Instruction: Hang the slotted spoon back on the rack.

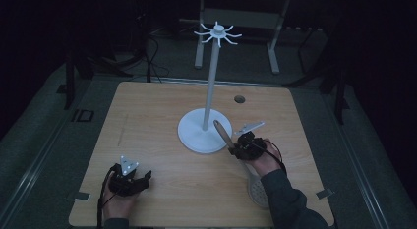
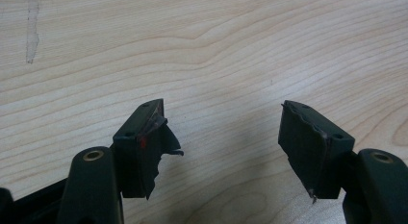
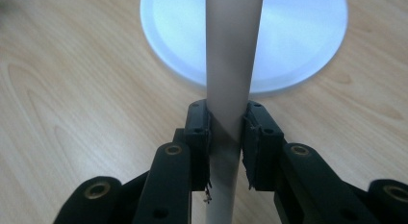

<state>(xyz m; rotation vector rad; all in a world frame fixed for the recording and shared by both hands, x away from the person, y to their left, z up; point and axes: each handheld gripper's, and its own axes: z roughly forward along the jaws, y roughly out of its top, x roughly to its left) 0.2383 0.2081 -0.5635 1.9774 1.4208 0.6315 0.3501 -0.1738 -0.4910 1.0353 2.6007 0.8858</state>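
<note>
Two tongs: right [image 1: 235,146] clamped on tilted skimmer handle [image 1: 222,131], left [image 1: 140,182] wide open, empty, low over table [image 1: 157,116].

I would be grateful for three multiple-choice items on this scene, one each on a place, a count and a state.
1. Where does the tall white hook stand sit? A near the middle of the wooden table; B at its near edge; C on the floor.
2. How many grippers hold something? A none; B one; C two.
3. How do the jaws of the left gripper stand? A open; B shut on a cloth; C shut empty.
Key: 1 A, its round base rests mid-table. 2 B, the right gripper alone clamps the pale long-handled perforated spoon. 3 A, bare wood shows between them.
</note>
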